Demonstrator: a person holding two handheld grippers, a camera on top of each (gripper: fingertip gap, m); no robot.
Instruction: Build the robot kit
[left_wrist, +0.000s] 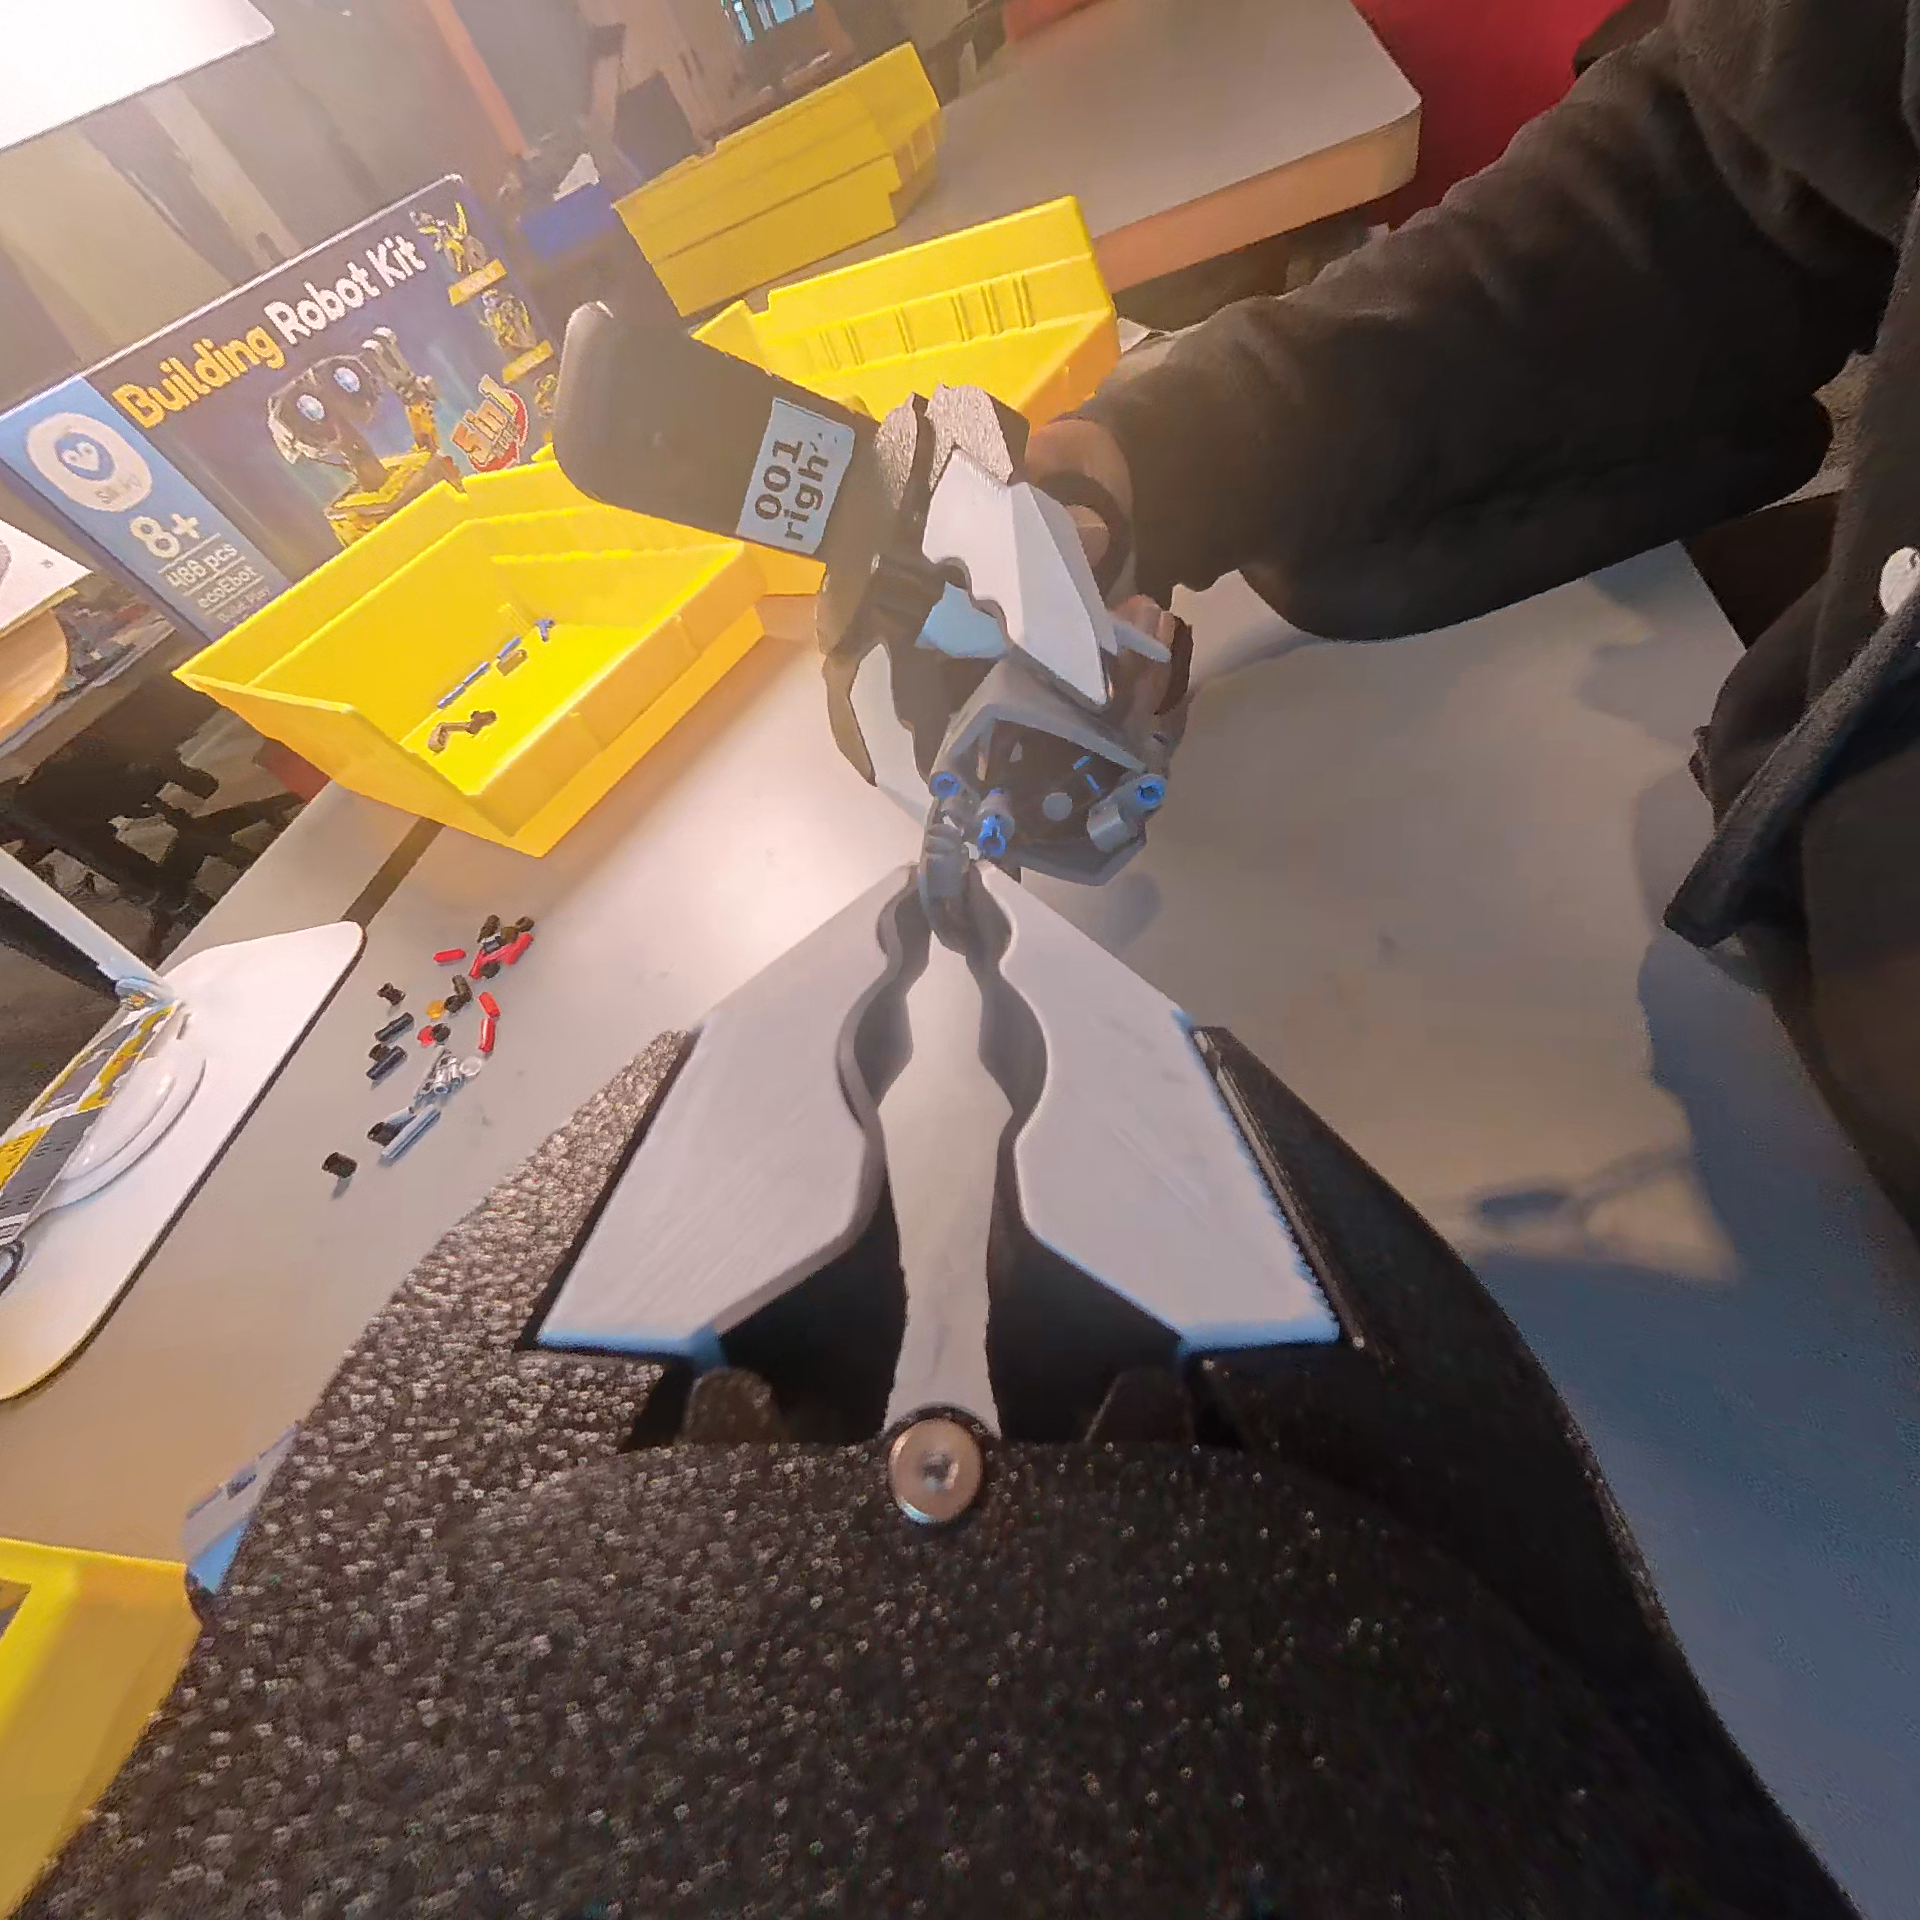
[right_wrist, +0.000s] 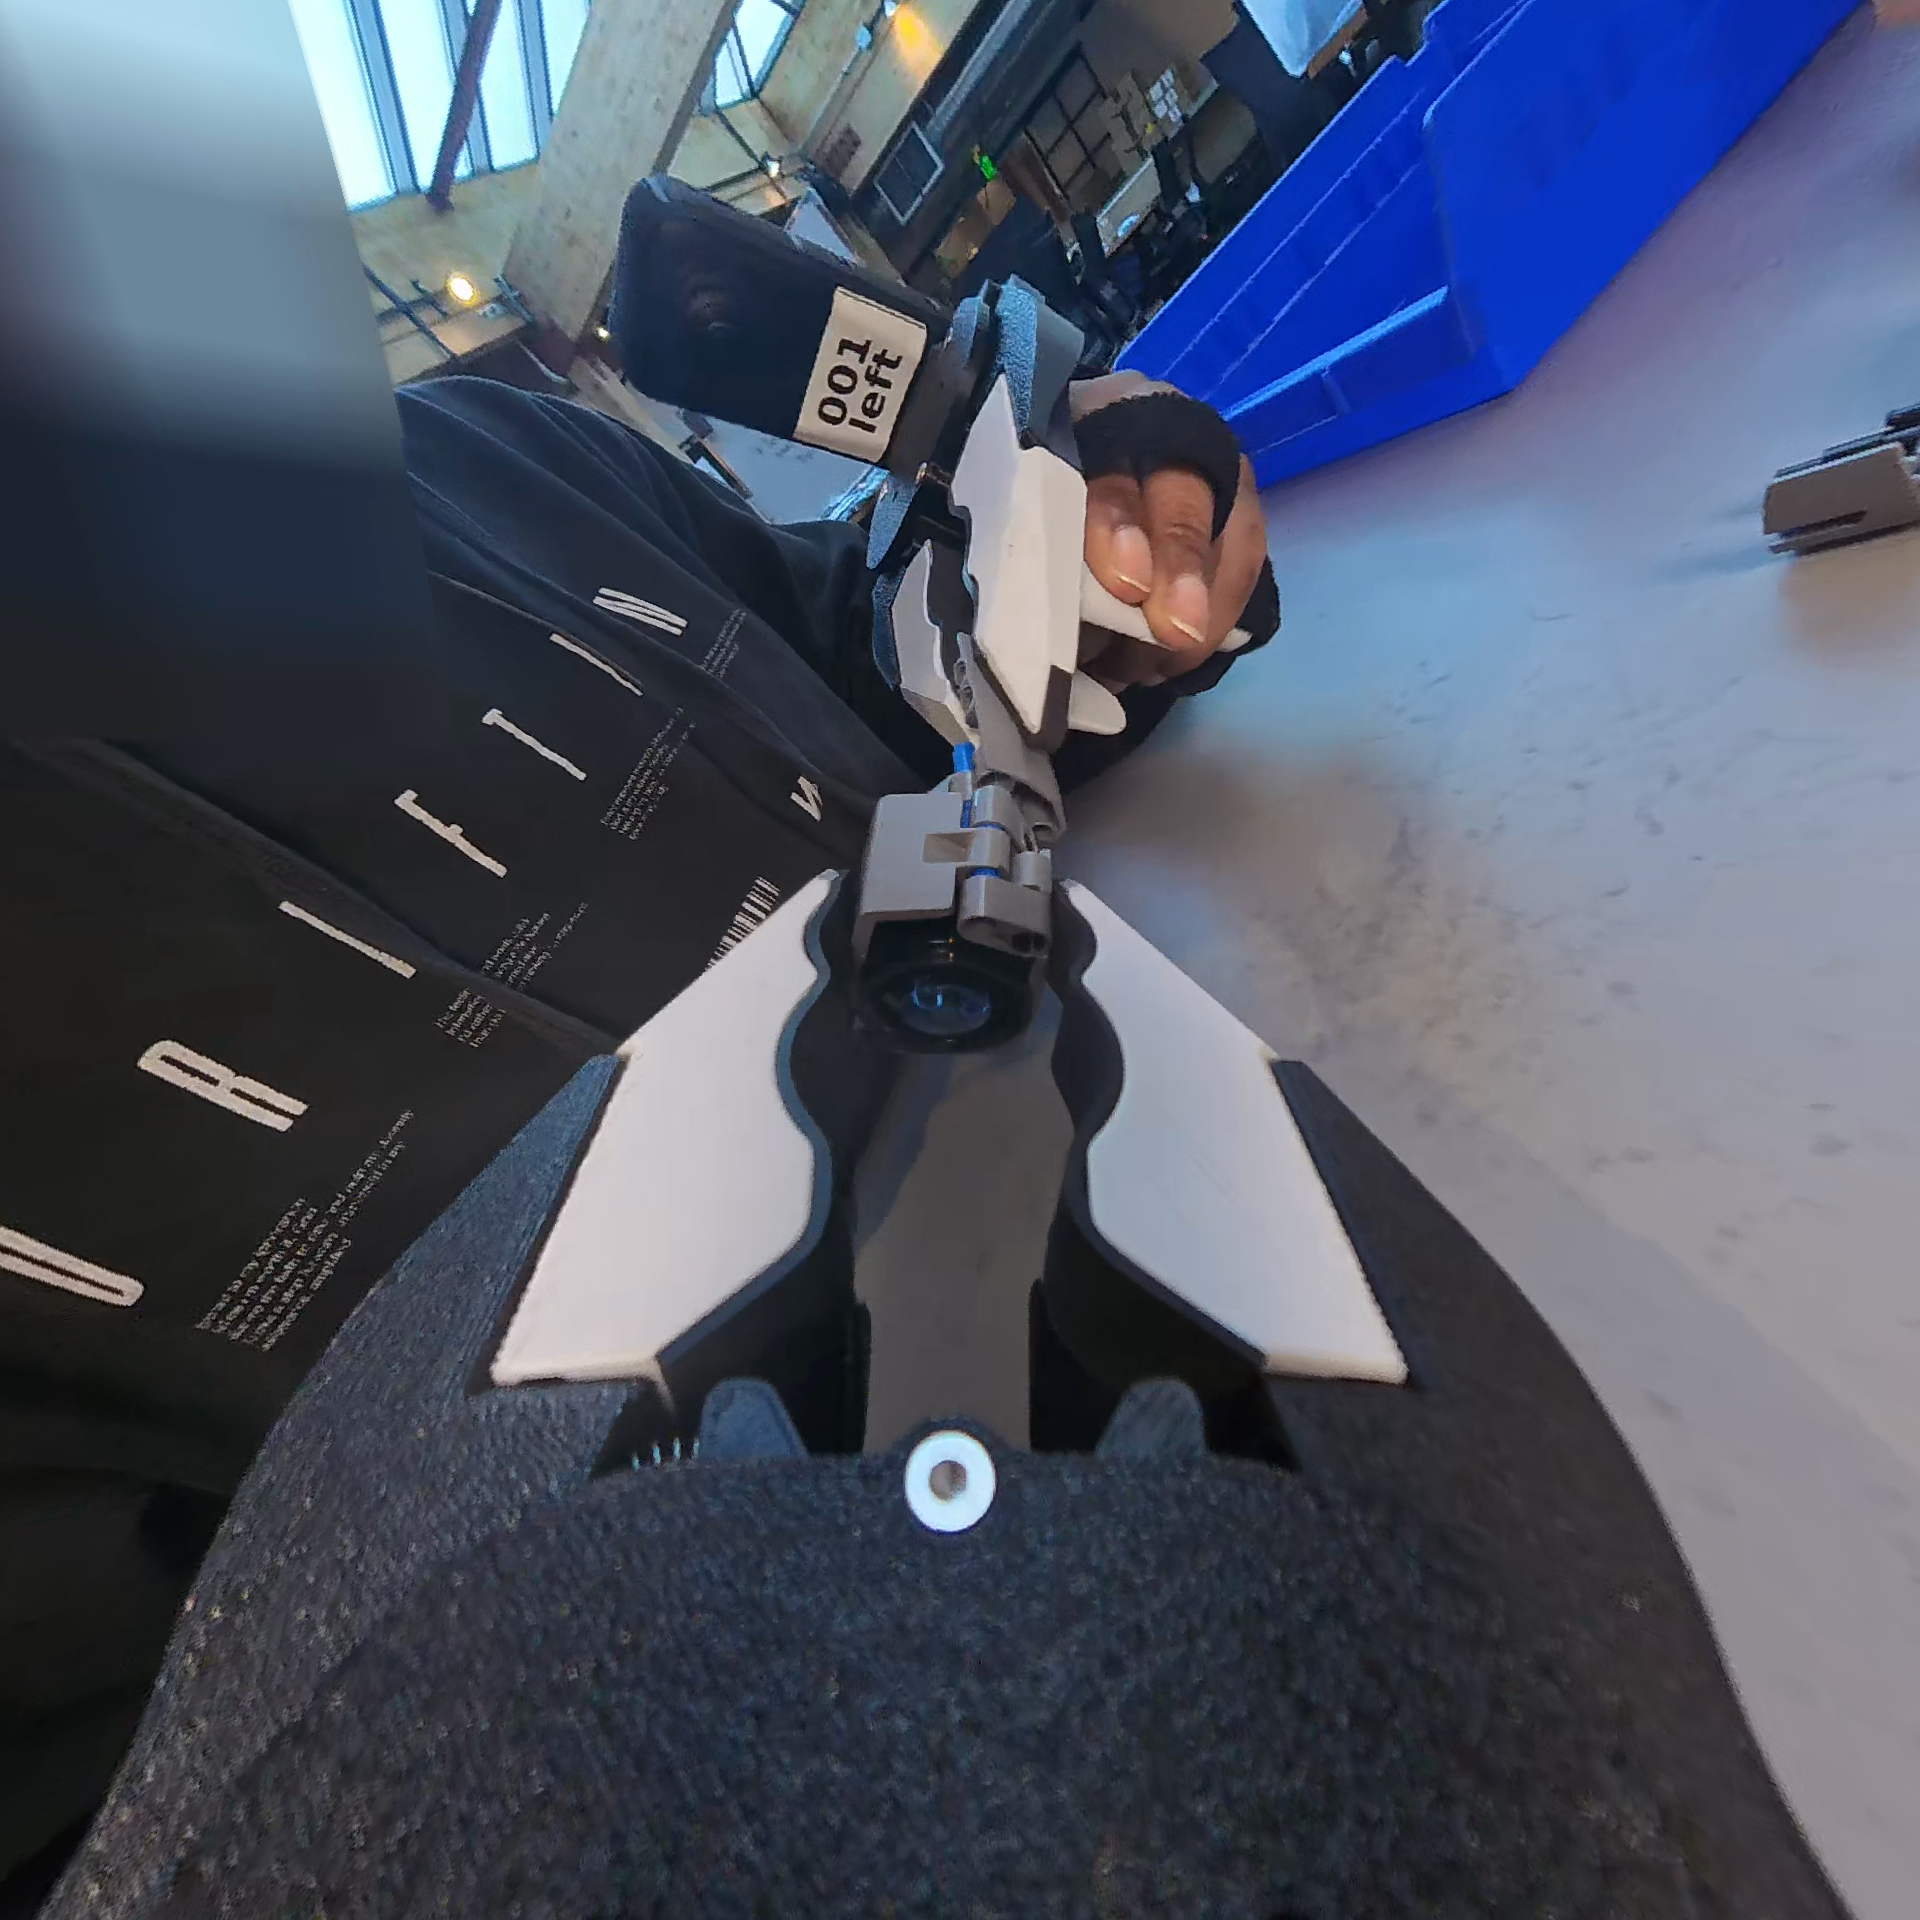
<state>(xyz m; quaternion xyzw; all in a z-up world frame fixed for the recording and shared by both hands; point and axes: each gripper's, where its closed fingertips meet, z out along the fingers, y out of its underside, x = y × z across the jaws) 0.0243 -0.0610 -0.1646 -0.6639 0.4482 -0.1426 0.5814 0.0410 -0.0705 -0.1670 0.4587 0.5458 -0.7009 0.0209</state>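
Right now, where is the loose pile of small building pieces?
In the left wrist view, the small building pieces lie on the grey table, left of the left tool.

Smooth pale grey tabletop (left_wrist: 1403, 935), matte, with soft shadows. Second grey-topped table with a light wooden edge (left_wrist: 1247, 156), set behind the first. Tall multi-pane windows (right_wrist: 416, 94), bright with daylight. Tan rough-surfaced pillar (right_wrist: 613, 135) beside the windows. Round warm ceiling lamps (right_wrist: 460, 288), lit. Dim shelving and equipment (right_wrist: 1091, 156) far back.
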